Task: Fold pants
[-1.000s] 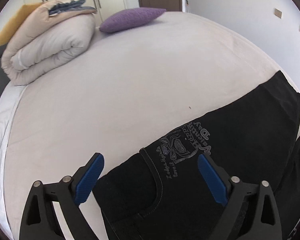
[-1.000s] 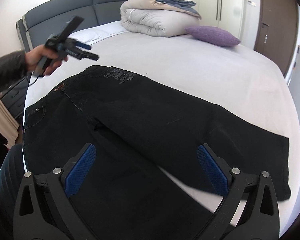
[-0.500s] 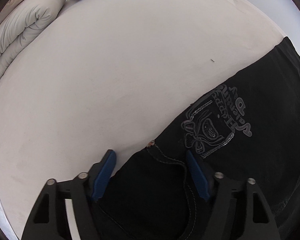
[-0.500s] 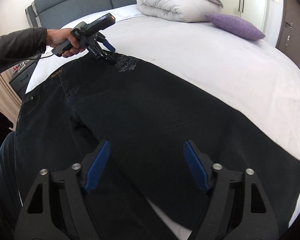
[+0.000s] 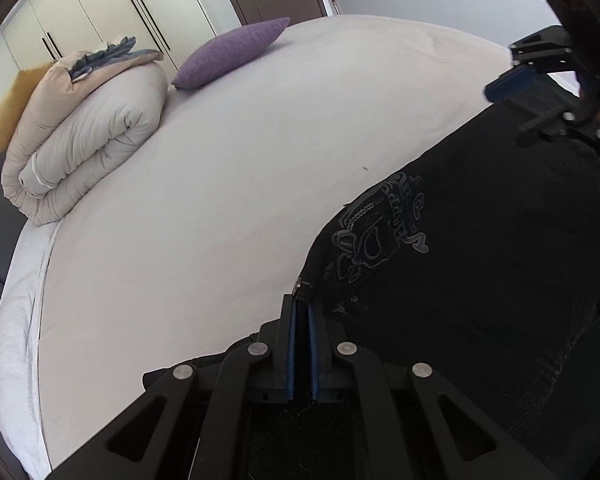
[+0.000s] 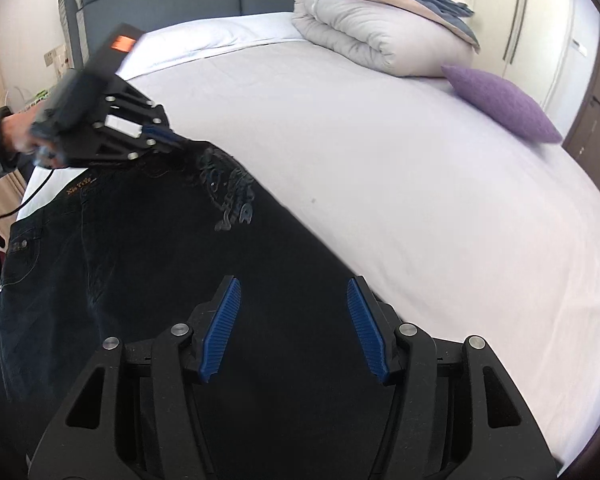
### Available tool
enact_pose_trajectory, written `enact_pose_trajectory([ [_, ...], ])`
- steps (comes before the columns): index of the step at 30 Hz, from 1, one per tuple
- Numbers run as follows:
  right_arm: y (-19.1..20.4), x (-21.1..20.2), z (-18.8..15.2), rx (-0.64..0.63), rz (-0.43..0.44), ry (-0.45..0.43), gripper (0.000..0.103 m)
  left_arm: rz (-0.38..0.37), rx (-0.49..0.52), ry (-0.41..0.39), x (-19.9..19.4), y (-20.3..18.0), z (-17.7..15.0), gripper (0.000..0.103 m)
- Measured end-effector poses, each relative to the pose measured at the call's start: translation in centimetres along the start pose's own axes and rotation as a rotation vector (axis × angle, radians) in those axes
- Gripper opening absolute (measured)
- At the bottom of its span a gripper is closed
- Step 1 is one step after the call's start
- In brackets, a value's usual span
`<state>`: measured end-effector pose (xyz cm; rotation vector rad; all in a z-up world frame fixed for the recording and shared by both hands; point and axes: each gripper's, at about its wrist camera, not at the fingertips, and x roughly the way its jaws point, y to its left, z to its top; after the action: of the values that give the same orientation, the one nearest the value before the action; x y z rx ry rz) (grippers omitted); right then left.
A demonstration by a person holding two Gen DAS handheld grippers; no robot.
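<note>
**Waistband pinched, leg waiting**

My left gripper (image 5: 301,312) has its jaws pressed together on the waistband corner of the black pants (image 5: 480,248), lifting it so the dark, heavy denim can fold across. The pants lie flat on the smooth pale bed (image 6: 400,152). My right gripper (image 6: 293,322) hovers over the leg, jaws spread wide, holding nothing

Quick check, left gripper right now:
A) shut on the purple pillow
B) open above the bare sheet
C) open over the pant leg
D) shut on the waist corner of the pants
D: the left gripper has its blue jaws pressed together on the waist corner of the black pants, next to the embroidered logo; the right wrist view shows the same pinch, while the right gripper is open.
</note>
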<state>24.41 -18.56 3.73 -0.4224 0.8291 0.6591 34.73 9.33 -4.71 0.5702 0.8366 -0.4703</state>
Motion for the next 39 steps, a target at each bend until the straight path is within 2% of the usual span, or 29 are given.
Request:
enact_pose_trajectory([
  [2,0.4,1.2,1.2,-0.028,-0.009,0.019,0.045,0.014,0.011,-0.028,-0.7,-0.6,0.1,0.005],
  [5,0.5,3.0,2.7,-0.05,-0.014,0.053,0.045,0.01,0.01,-0.059,-0.3,0.3,1.0,0.005],
  [8,0.9,5.1,3.9,-0.057,-0.011,0.085,0.045,0.003,-0.001,-0.075,-0.9,0.4,0.6,0.005],
  [9,1.0,5.8,4.2,-0.056,-0.005,0.098,0.035,-0.002,-0.005,-0.076,-1.1,0.3,0.4,0.005],
  [11,0.8,6.4,4.4,-0.053,0.0,0.118,0.025,-0.002,-0.009,-0.077,-1.2,0.2,-0.1,0.005],
  [12,1.1,6.8,4.7,-0.055,0.002,0.122,0.01,-0.002,-0.012,-0.079,-1.2,0.2,-0.2,0.005],
  [13,1.3,6.8,4.9,-0.056,0.004,0.123,0.007,0.002,-0.016,-0.083,-1.4,0.0,-0.3,0.005],
  [21,2.7,3.6,5.1,-0.006,-0.02,0.04,0.002,0.017,-0.045,-0.113,-4.3,-0.2,-1.6,0.005],
  [26,6.8,2.9,5.9,-0.036,-0.004,0.011,0.002,0.036,-0.076,-0.095,-6.4,-0.1,-3.9,0.005],
  [30,11.5,4.1,5.8,-0.172,-0.006,0.045,0.002,0.043,-0.074,-0.079,-8.3,-1.5,-6.4,0.005],
  [35,19.2,4.4,3.5,-0.428,-0.091,0.072,0.002,0.068,-0.028,-0.078,-11.3,-4.5,-9.3,0.005],
  [37,22.9,4.2,1.7,-0.617,-0.185,0.078,0.002,0.094,0.022,-0.072,-12.4,-6.1,-10.4,0.005],
  [39,26.6,3.9,-1.5,-0.854,-0.289,0.095,0.002,0.076,0.06,-0.065,-13.3,-8.1,-11.9,0.005],
])
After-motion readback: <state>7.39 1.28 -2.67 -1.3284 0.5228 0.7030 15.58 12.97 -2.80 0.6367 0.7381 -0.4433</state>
